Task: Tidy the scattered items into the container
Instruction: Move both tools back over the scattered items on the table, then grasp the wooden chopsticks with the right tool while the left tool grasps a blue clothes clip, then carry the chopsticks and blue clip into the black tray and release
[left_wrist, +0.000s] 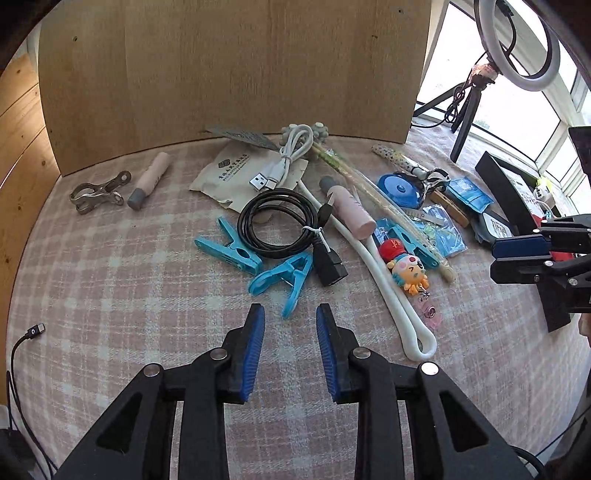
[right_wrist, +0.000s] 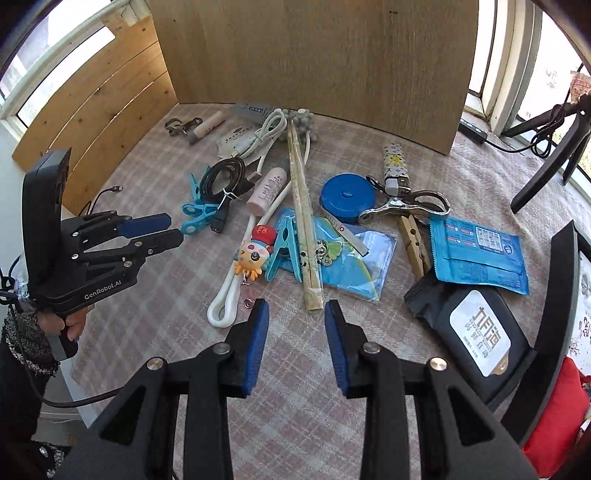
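Scattered items lie on a pink checked cloth (left_wrist: 110, 280). My left gripper (left_wrist: 290, 314) is open and empty, just short of two blue plastic clips (left_wrist: 280, 277) and a coiled black cable (left_wrist: 280, 221). My right gripper (right_wrist: 296, 310) is open and empty, close to the near end of wrapped bamboo chopsticks (right_wrist: 304, 221). Around them lie a cartoon badge reel (right_wrist: 253, 254), a white loop strap (right_wrist: 236, 288), a pink tube (right_wrist: 266, 190), a blue tape measure (right_wrist: 347, 197), a metal clip (right_wrist: 404, 206) and a blue packet (right_wrist: 478, 249). The black container (right_wrist: 554, 325) stands at the right edge.
A wooden board (left_wrist: 236, 66) stands behind the cloth. A second pink tube (left_wrist: 149, 181) and a metal clip (left_wrist: 99, 192) lie far left. A black packet (right_wrist: 476, 328) lies by the container. A ring light on a tripod (left_wrist: 517, 44) stands far right. A loose cable (left_wrist: 26, 339) trails at the left edge.
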